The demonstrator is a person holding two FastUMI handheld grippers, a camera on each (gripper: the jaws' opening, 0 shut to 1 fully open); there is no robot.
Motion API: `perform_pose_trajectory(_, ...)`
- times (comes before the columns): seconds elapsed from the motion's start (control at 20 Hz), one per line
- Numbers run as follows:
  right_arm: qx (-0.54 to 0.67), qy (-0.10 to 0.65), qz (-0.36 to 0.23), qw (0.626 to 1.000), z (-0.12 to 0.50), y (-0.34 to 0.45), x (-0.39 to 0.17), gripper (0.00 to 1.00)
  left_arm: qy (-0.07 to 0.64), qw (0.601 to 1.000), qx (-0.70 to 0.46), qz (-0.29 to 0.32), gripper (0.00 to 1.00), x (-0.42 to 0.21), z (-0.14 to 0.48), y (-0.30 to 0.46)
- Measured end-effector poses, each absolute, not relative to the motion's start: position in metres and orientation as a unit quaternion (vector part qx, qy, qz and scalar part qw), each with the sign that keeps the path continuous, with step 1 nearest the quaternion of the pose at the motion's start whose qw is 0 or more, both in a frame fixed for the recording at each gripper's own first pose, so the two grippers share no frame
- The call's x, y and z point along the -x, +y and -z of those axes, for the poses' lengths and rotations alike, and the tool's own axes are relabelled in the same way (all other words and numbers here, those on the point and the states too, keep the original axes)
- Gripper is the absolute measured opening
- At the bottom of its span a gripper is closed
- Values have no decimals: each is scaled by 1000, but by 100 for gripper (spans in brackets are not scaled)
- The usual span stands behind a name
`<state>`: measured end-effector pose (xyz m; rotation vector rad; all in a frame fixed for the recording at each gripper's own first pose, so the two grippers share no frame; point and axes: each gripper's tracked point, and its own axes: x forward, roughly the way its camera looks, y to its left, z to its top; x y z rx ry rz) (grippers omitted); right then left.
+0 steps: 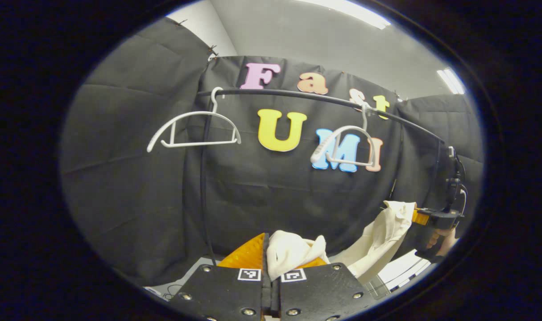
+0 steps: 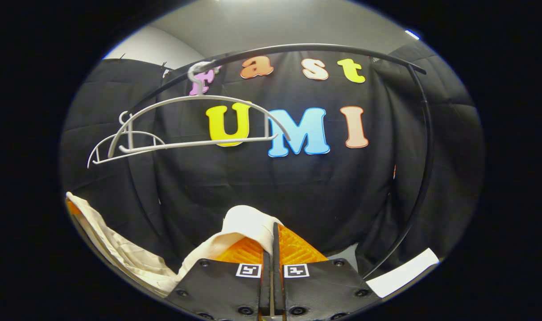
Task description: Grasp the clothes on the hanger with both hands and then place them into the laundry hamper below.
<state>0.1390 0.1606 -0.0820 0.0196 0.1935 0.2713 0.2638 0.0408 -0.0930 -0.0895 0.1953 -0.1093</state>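
Clearly both grippers hold the cream garment (image 1: 378, 243) off the two bare white hangers (image 1: 192, 129) on the black rail (image 1: 297, 96). Left gripper (image 1: 269, 254) jaws are closed on one bunched end, right gripper (image 2: 273, 245) jaws are clamped on the other, and the cloth sags between them below the rail.

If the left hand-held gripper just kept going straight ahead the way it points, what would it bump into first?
Apart from the cream garment it already pinches, probably the black cloth wall behind the rail's upright. The empty hangers hang higher, above that line. Depth is hard to judge here.
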Motion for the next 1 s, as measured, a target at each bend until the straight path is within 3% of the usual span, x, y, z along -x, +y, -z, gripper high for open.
perform_pose_trajectory(0.45, -18, 162, -190, 968, 133, 243, -50, 5, 151, 984, 33, 89, 1, -212, 179, 38)
perform_pose_trajectory(0.75, -8, 227, -206, 952, 191, 271, -44, 5, 189, 978, 39, 74, 2, -202, 234, 52)
perform_pose_trajectory(0.8, -5, 238, -206, 949, 202, 274, -45, 9, 197, 977, 40, 70, 3, -207, 245, 55)
perform_pose_trajectory(0.85, -4, 251, -206, 946, 212, 276, -44, 5, 207, 975, 37, 66, 3, -211, 256, 57)
perform_pose_trajectory(1.0, 0, 292, -204, 934, 243, 276, -45, 5, 247, 967, 19, 58, 3, -217, 292, 62)
